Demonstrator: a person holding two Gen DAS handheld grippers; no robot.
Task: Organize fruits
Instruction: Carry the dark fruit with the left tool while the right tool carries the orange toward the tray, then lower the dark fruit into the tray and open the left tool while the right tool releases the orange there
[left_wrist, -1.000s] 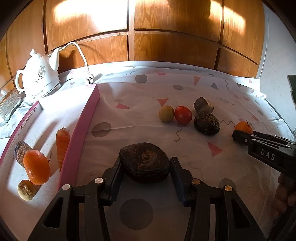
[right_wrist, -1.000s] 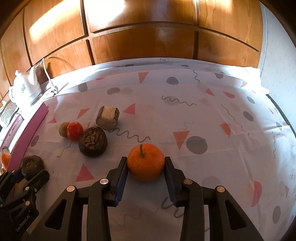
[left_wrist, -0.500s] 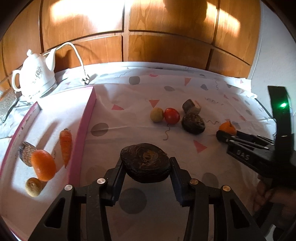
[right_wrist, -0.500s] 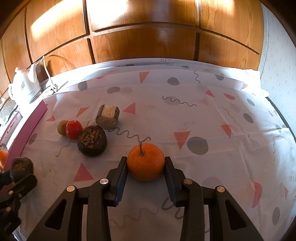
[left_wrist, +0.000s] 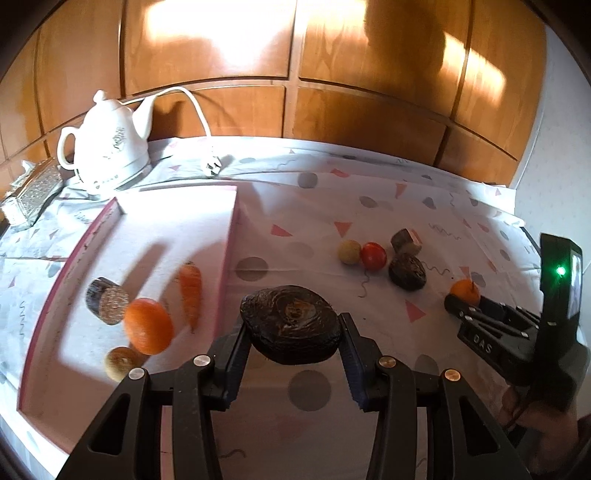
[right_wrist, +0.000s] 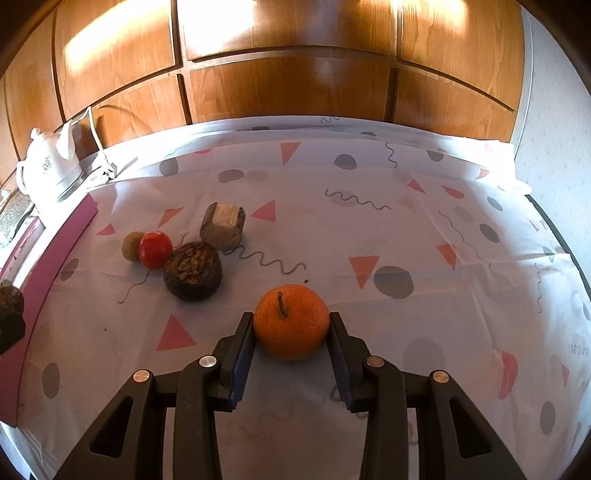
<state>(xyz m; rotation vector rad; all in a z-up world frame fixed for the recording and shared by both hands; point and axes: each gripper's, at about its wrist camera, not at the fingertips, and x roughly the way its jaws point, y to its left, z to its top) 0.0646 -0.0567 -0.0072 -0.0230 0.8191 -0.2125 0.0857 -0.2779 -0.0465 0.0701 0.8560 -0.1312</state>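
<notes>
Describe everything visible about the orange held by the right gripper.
The orange is round and bright, with a finely pitted peel and a short brown stem pointing up and slightly toward the camera. It looks whole and unmarked. It sits between the right gripper fingers, one pressed against each side, above the patterned tablecloth; whether it touches the cloth cannot be told.

Orange tangerine (right_wrist: 291, 321), red tomato (right_wrist: 155, 249), perhaps pink-rimmed tray (left_wrist: 229, 258)

dark wrinkled fruit (left_wrist: 290, 323): clamped, lifted beside pink tray (left_wrist: 227, 258) | stemmed orange (right_wrist: 291, 321): clamped, upright
</notes>
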